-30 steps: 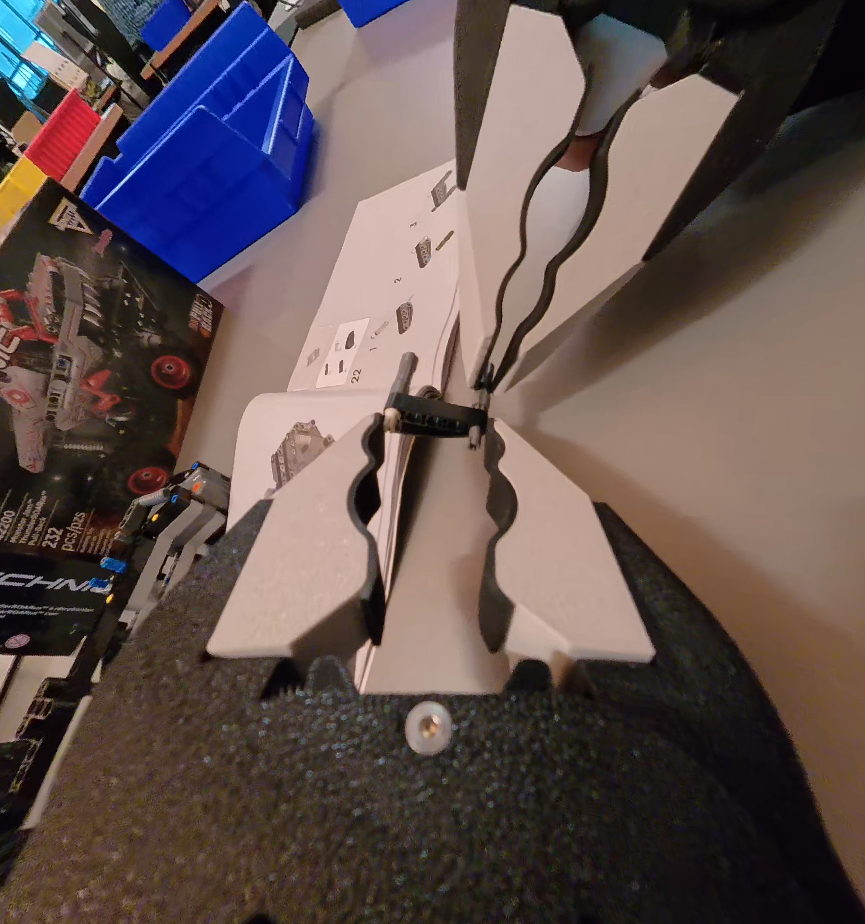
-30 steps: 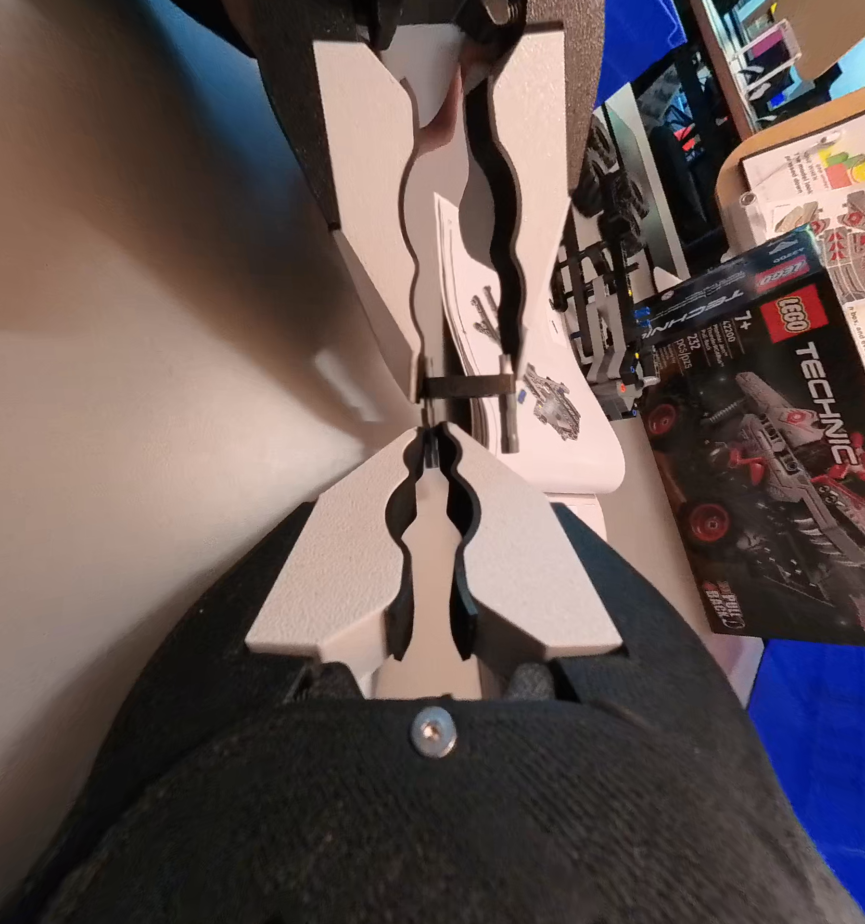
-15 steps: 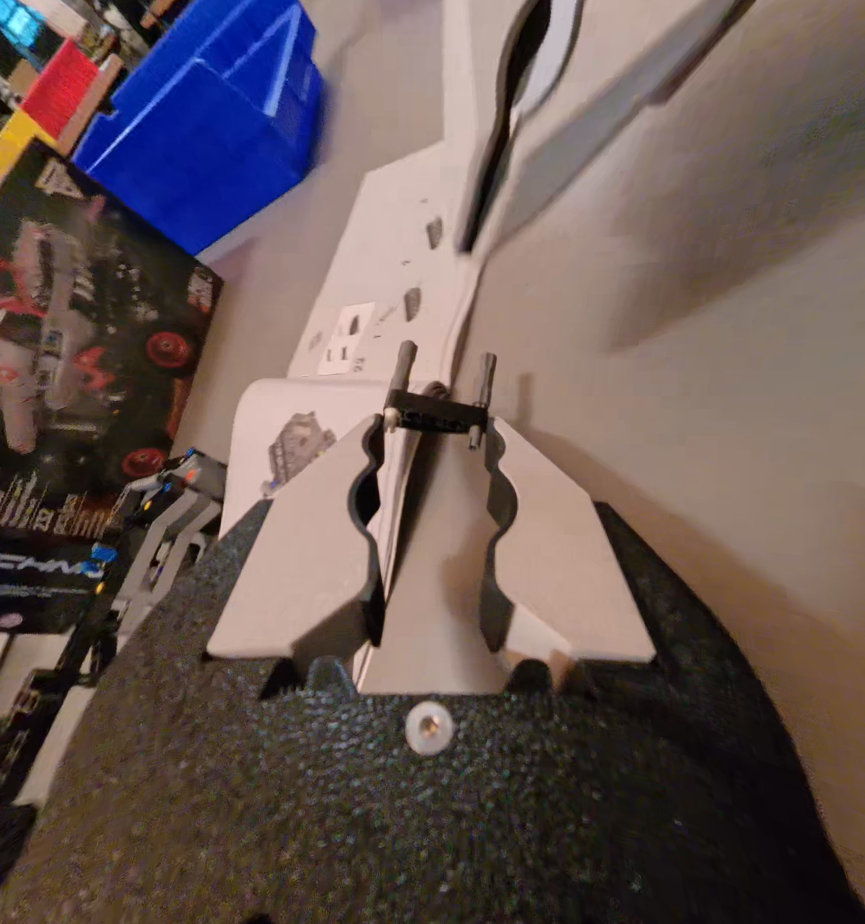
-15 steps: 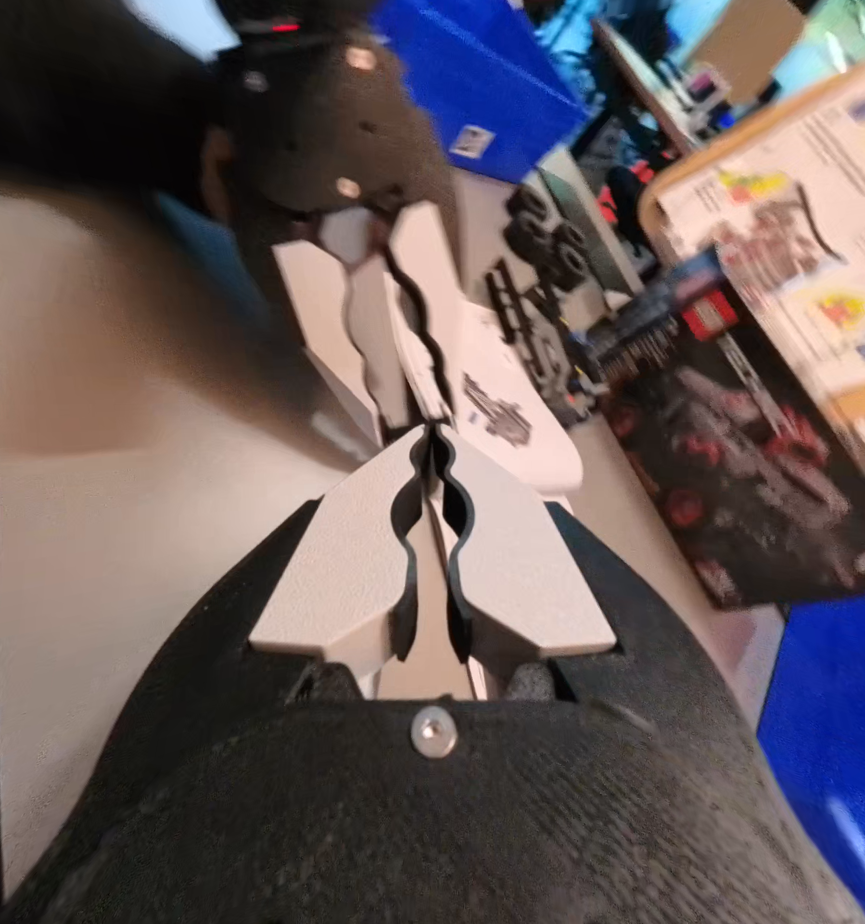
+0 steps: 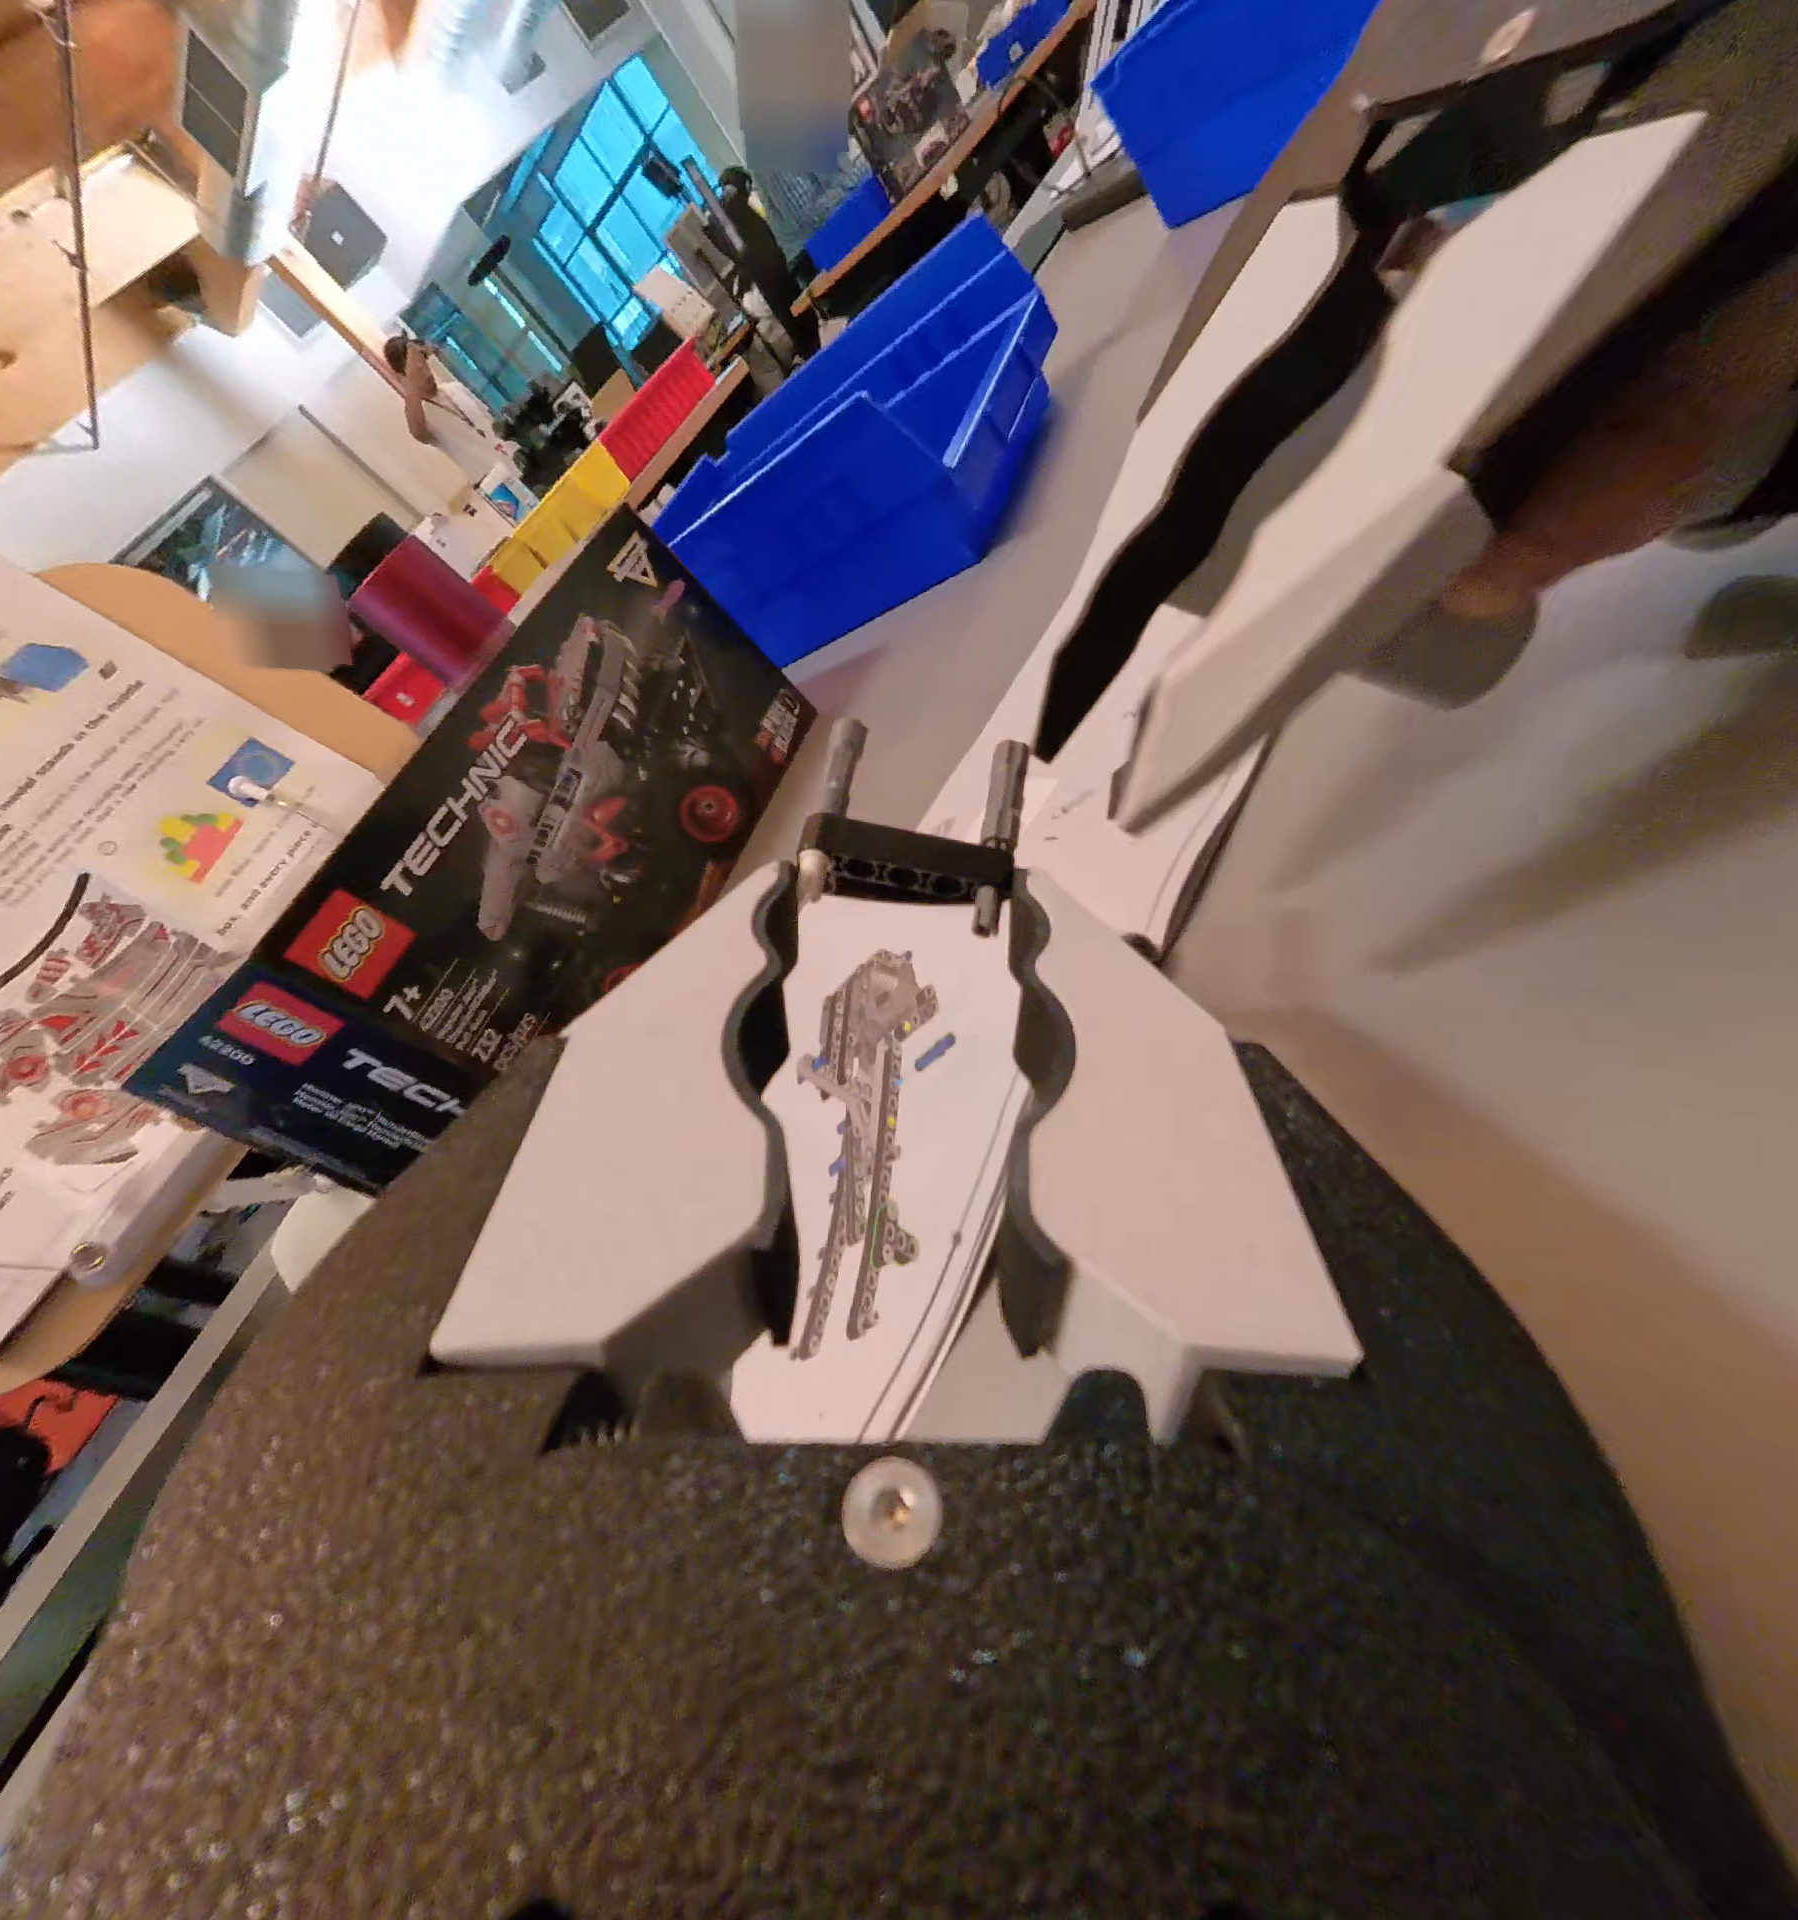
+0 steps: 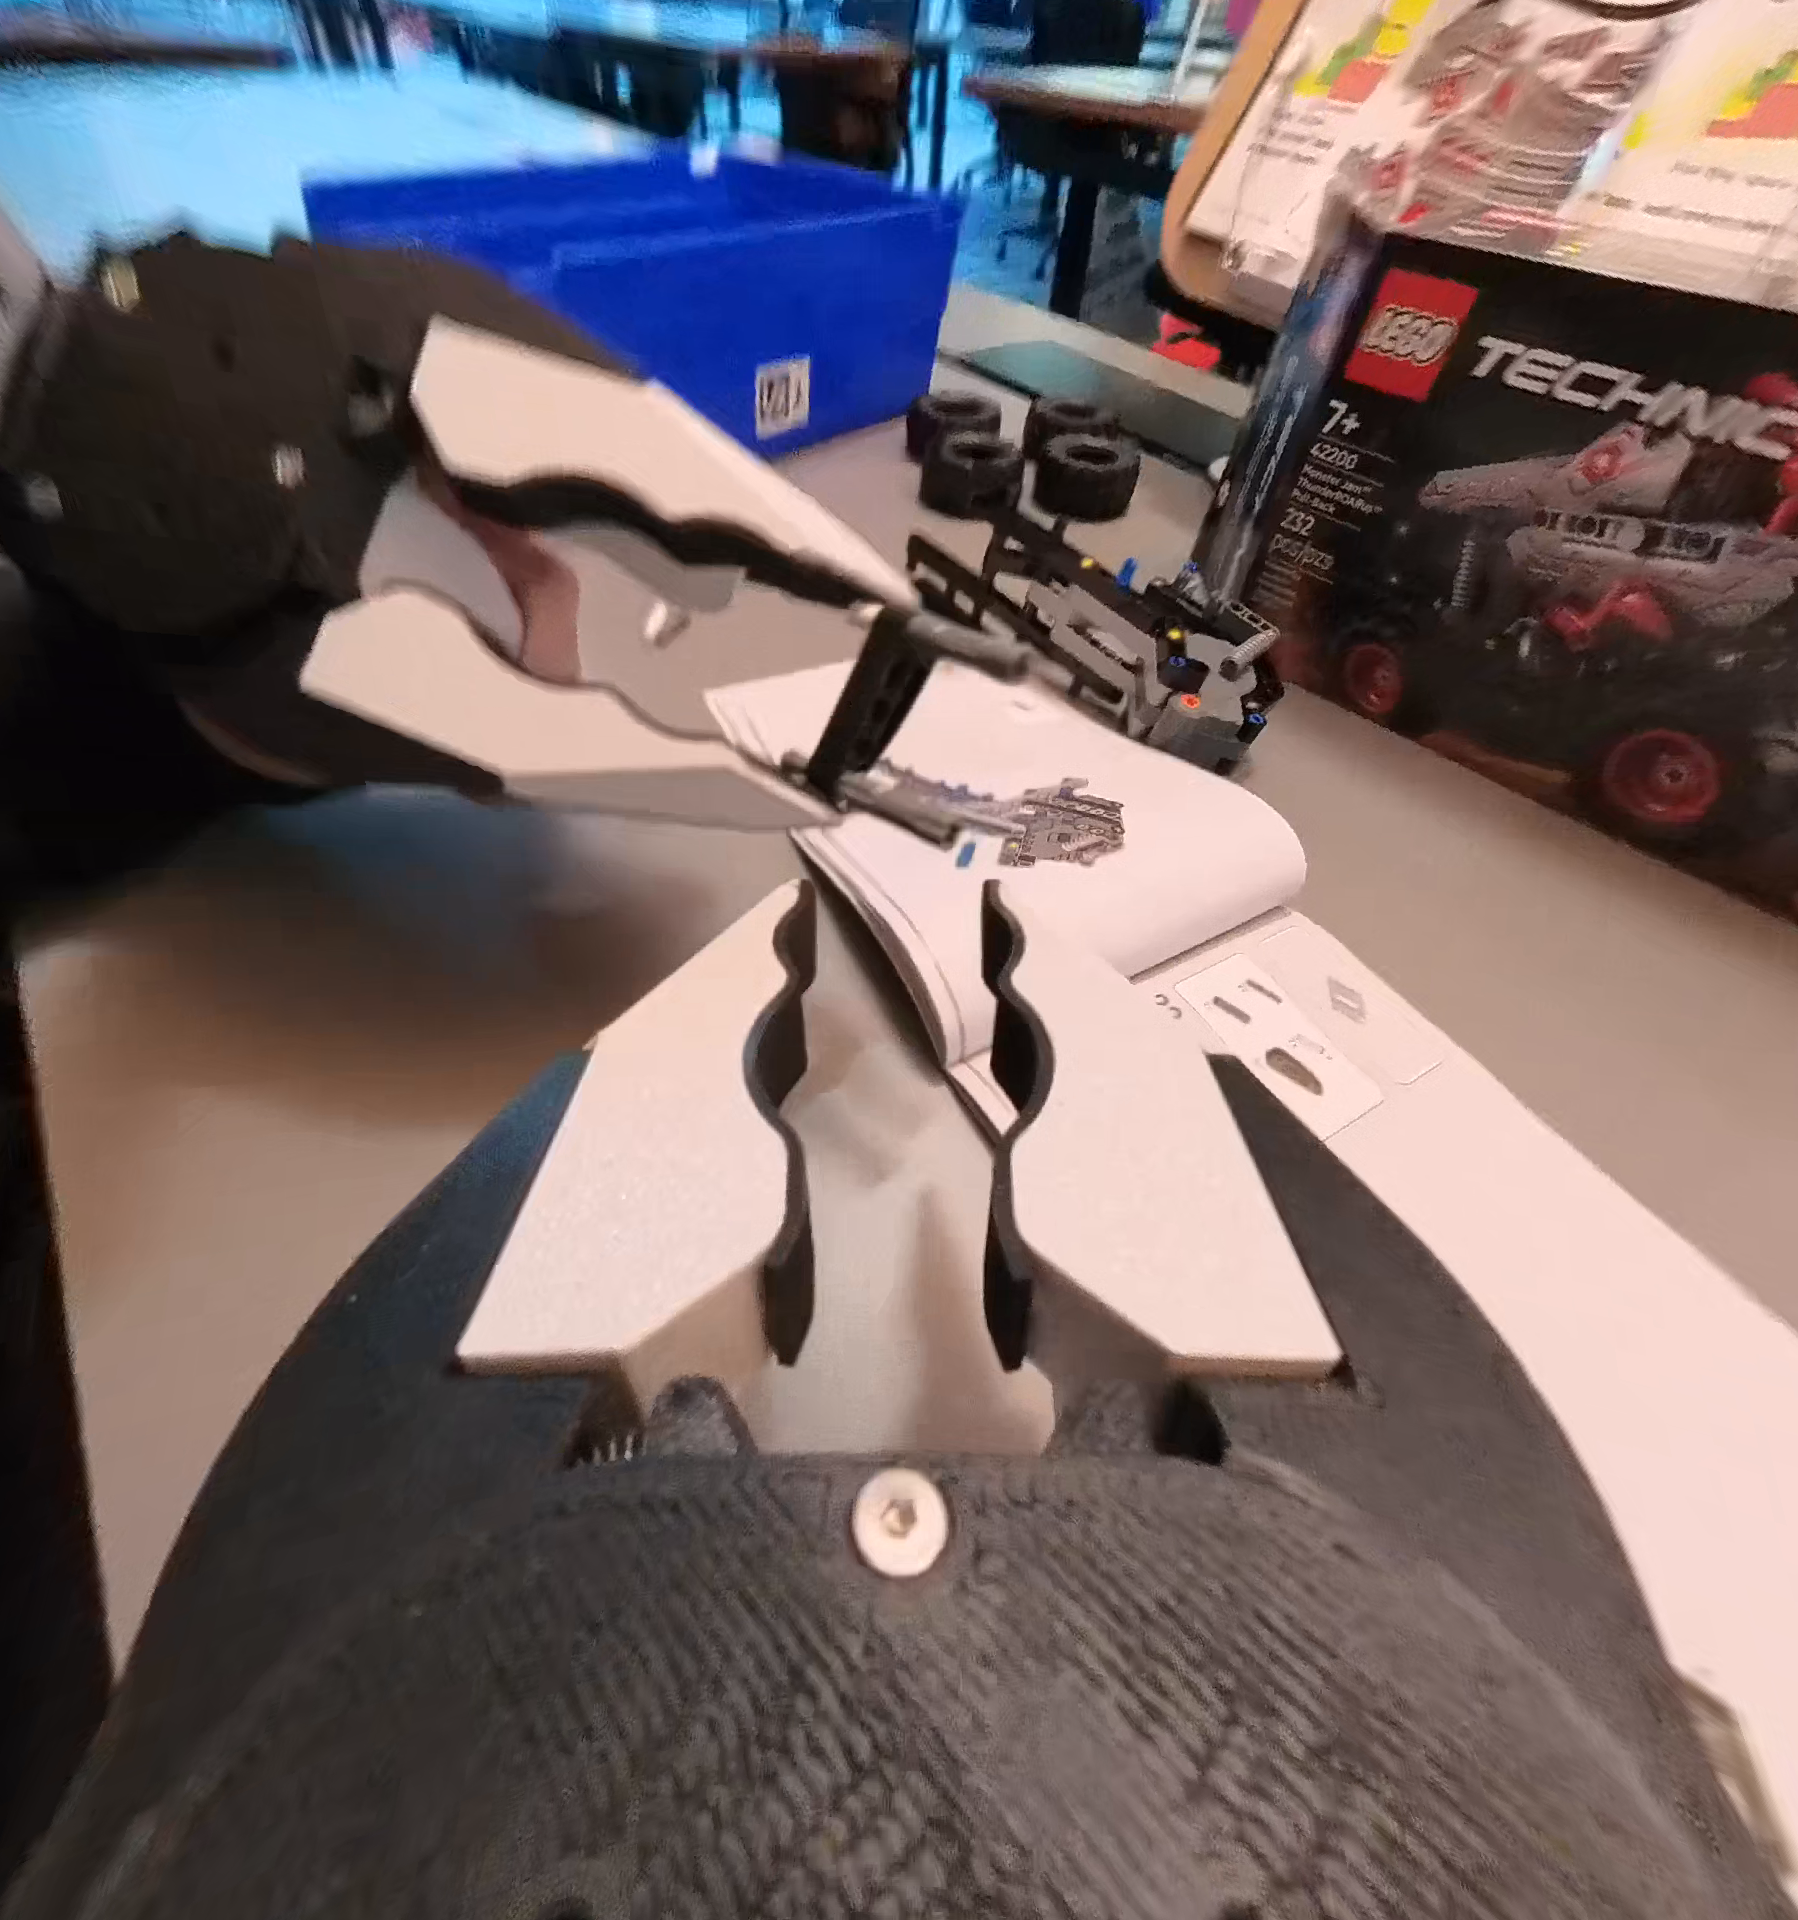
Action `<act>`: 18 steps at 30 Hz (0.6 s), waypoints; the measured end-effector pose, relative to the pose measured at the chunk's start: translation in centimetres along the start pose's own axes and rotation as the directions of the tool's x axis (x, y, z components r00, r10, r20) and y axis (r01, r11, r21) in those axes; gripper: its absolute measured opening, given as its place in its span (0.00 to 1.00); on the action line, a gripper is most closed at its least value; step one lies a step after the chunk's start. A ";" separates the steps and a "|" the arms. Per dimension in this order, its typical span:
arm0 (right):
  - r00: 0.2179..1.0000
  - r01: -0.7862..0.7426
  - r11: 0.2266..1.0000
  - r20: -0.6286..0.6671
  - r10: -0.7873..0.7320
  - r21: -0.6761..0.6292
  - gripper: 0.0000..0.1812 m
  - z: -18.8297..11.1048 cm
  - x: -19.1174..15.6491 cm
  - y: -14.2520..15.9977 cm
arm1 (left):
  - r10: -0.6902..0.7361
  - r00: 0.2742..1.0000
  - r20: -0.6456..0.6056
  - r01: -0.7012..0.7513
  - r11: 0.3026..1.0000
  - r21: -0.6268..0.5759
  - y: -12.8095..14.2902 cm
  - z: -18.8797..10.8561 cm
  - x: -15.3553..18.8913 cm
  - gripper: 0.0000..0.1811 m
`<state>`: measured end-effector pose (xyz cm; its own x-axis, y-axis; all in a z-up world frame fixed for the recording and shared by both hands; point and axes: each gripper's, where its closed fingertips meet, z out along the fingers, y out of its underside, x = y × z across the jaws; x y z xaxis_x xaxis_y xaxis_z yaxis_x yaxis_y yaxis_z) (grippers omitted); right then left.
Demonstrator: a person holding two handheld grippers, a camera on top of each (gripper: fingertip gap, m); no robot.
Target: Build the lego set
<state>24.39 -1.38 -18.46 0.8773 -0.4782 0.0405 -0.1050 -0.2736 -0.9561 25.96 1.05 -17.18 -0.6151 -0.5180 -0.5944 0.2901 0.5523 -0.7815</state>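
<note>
My left gripper (image 5: 905,883) is shut on a short black beam (image 5: 905,871) that carries two grey axles (image 5: 841,769), one at each end. It holds the beam above the open instruction booklet (image 5: 874,1143). In the right wrist view the left gripper (image 6: 864,707) comes in from the left with the beam (image 6: 874,696) standing between its fingertips. My right gripper (image 6: 895,899) is open and empty, a short way back from the beam over the booklet (image 6: 1134,873). It also shows in the left wrist view (image 5: 1082,784) at the upper right.
A partly built grey and black chassis (image 6: 1113,634) lies behind the booklet, with several black tyres (image 6: 1030,468) beyond it. The set's box (image 6: 1601,561) stands at the right, also in the left wrist view (image 5: 521,894). Blue bins (image 6: 718,281) (image 5: 874,468) stand at the back. My two grippers' fingertips are within a few centimetres of each other.
My right gripper was shut at the beam's axle. It has let go, drawn back and opened. My left gripper has turned and lifted, still holding the beam.
</note>
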 end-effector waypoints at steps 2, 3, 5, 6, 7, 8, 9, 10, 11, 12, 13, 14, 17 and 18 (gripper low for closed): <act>0.984 -0.175 0.980 0.054 0.170 0.095 0.13 -0.4 0.4 -1.1 | -0.028 1.000 -0.011 0.028 0.999 0.036 -0.4 -0.2 0.0 0.21; 0.961 -0.268 0.954 0.100 0.256 0.136 0.12 -0.6 0.5 -1.6 | -0.040 0.999 -0.025 0.041 0.997 0.061 -0.8 -0.3 0.1 0.21; 0.903 -0.415 0.892 0.205 0.378 0.182 0.10 -0.8 0.2 -2.4 | -0.056 0.998 -0.034 0.059 0.993 0.104 -1.5 -0.5 0.2 0.21; 0.877 -0.461 0.870 0.240 0.416 0.176 0.08 -0.7 0.0 -2.4 | -0.052 0.998 -0.030 0.055 0.992 0.116 -1.7 -0.5 0.1 0.21; 0.860 -0.484 0.859 0.271 0.433 0.166 0.09 -0.6 -0.4 -2.4 | -0.041 0.999 -0.031 0.045 0.991 0.128 -1.9 -0.6 0.2 0.21; 0.850 -0.495 0.849 0.305 0.430 0.184 0.06 -0.7 -0.7 -2.9 | -0.033 0.999 -0.031 0.037 0.990 0.135 -2.0 -0.6 0.3 0.21; 0.849 -0.498 0.841 0.317 0.423 0.211 0.04 -0.9 -0.8 -3.3 | -0.031 0.999 -0.022 0.034 0.990 0.137 -2.0 -0.6 0.2 0.21; 0.851 -0.489 0.848 0.327 0.411 0.207 0.02 -0.9 -1.1 -3.3 | -0.030 0.999 -0.022 0.032 0.991 0.134 -2.0 -0.6 0.2 0.21; 0.857 -0.472 0.861 0.327 0.398 0.191 0.02 -0.9 -1.3 -3.2 | -0.024 0.999 -0.031 0.028 0.991 0.131 -1.8 -0.6 0.3 0.21; 0.874 -0.436 0.881 0.322 0.365 0.186 0.02 -1.0 -1.4 -3.1 | -0.023 0.999 -0.046 0.030 0.989 0.143 -1.9 -0.6 0.5 0.21; 0.892 -0.391 0.902 0.315 0.323 0.183 0.02 -1.1 -1.5 -3.0 | -0.029 0.997 -0.068 0.039 0.986 0.161 -2.0 -0.7 0.7 0.21; 0.905 -0.349 0.921 0.315 0.285 0.171 0.02 -1.3 -1.6 -2.8 | -0.033 0.994 -0.108 0.052 0.983 0.179 -2.3 -0.9 1.1 0.21; 0.916 -0.241 0.968 0.346 0.204 0.065 0.02 -2.1 -2.4 -1.3 | -0.021 0.966 -0.257 0.068 0.982 0.179 -2.2 -1.5 2.5 0.29; 0.912 -0.207 0.978 0.366 0.186 0.016 0.02 -2.4 -2.8 -0.6 | -0.018 0.954 -0.300 0.071 0.984 0.165 -2.0 -1.7 2.9 0.30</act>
<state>20.88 -1.85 -17.29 0.9517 -0.1819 -0.2474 -0.2763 -0.1553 -0.9484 22.34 -0.44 -16.99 -0.8122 -0.3079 -0.4956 0.3629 0.3986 -0.8423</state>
